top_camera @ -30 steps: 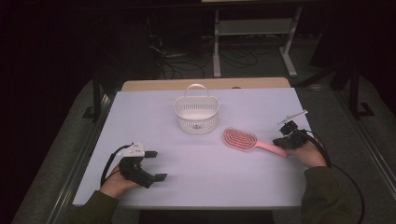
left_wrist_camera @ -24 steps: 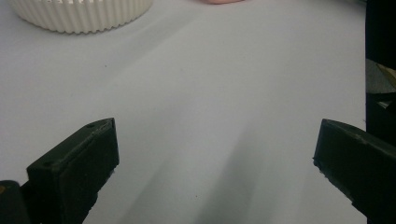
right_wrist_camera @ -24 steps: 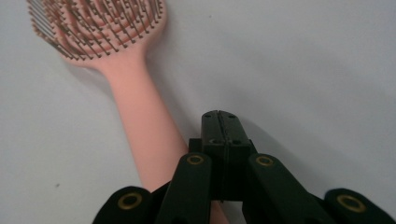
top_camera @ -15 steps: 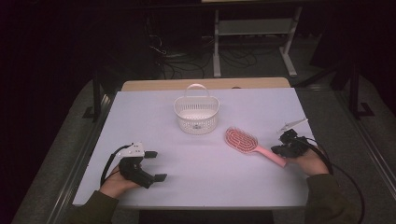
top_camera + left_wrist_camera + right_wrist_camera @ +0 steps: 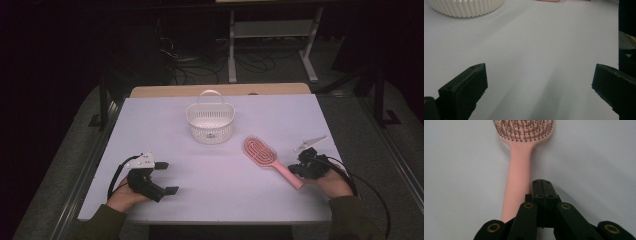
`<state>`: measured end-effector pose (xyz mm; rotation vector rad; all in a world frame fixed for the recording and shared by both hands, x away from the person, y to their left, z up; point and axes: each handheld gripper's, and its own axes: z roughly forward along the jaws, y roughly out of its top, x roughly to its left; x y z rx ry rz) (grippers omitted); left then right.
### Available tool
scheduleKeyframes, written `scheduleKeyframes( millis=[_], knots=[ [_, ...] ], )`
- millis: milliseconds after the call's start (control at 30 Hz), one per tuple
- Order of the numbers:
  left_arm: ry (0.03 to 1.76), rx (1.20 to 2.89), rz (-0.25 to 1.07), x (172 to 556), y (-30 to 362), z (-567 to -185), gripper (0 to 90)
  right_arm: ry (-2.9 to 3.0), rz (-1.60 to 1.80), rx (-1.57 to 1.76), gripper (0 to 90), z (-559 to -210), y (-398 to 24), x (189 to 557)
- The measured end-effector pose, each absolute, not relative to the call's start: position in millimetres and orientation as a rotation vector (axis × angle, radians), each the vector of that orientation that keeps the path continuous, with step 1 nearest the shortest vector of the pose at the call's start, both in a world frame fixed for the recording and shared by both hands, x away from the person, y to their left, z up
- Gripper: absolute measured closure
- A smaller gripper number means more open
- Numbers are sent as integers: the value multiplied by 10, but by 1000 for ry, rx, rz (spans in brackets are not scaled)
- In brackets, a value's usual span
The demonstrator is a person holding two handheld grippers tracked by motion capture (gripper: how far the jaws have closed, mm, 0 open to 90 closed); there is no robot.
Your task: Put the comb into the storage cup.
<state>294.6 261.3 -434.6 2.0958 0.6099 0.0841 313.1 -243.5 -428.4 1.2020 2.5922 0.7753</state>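
Right gripper view shows the right gripper (image 5: 541,185) fully closed on nothing, beside the handle of the pink hairbrush (image 5: 517,177) (flat on the table, well apart from the white basket (image 5: 210,121)). With closed jaws it can only push the handle, so the brush may turn or slide away.

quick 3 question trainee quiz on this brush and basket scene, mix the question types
1. True or false: the right gripper has its jaws shut beside the brush handle, not around it.
2. The basket holds: A) the brush B) a cup C) nothing visible
3. Fill in: the left gripper has its jaws ____ over bare table.

Key: 1 true; 2 C; 3 open
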Motion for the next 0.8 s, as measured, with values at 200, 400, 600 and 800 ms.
scheduleKeyframes(
  millis=[200,400,600,800],
  knots=[
    [609,2097,84,2944,2609,-4346,0,2603,779,1182,895,-4278,-2380,3034],
    [608,2096,85,2945,2610,-4346,0,2611,779,1170,895,-4279,-2354,2997],
    [609,2094,84,2946,2615,-4344,0,2559,834,1196,873,-4223,-2382,2991],
    [604,2097,85,2943,2608,-4341,0,2466,1055,1218,601,-4121,-2366,2942]
  ],
)
